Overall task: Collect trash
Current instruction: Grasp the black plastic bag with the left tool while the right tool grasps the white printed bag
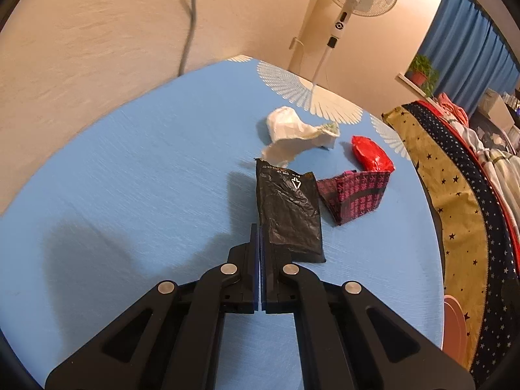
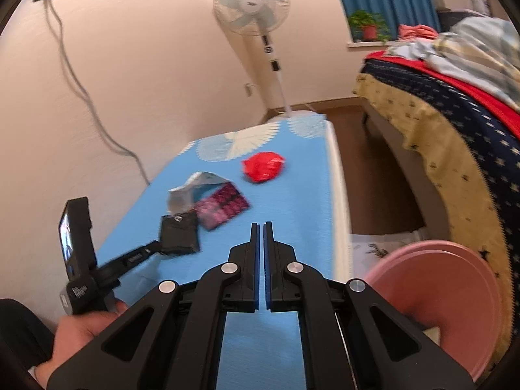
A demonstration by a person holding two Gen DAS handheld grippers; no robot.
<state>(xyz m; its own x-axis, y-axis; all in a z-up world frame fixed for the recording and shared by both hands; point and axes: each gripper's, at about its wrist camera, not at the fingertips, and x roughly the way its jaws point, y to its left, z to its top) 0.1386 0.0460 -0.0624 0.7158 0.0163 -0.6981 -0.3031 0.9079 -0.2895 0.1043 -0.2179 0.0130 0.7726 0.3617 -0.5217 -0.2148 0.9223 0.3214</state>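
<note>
Pinching shut on nothing I can make out, left gripper (image 1: 260, 227) sits beside black wrapper (image 1: 287, 208), just right of its tips; thin, crinkly, light — take an edge

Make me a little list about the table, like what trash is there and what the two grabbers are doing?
Table: blue cloth
Trash: black wrapper, white crumpled paper, red wrapper, pink patterned packet
Left gripper: shut, pinching the black wrapper's edge
Right gripper: shut, holding nothing, above the cloth
Pink bin: beside the table, on the right
Background: standing fan, bed
</note>
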